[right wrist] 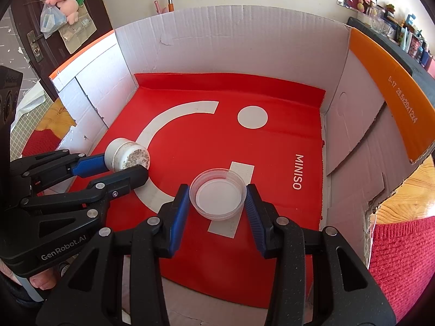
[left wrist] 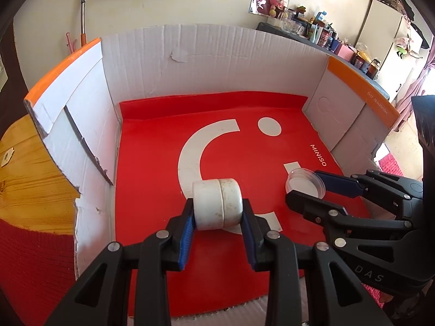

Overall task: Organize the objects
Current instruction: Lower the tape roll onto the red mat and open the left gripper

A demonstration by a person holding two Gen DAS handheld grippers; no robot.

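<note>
Black gripper [left wrist: 218, 217], blue-padded jaws.

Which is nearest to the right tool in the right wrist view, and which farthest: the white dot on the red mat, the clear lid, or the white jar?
1. Clear lid, held between the right tool pads.
2. White jar, to the left, gripped by the left tool.
3. White dot, farther back on the red mat.

We see a wooden tabletop [left wrist: 30, 179] at the edges, a red knitted cloth [right wrist: 402, 260] on it, an open white cardboard box [left wrist: 217, 59] resting there, a red MINISO sheet [right wrist: 272, 146] lining its floor
</note>
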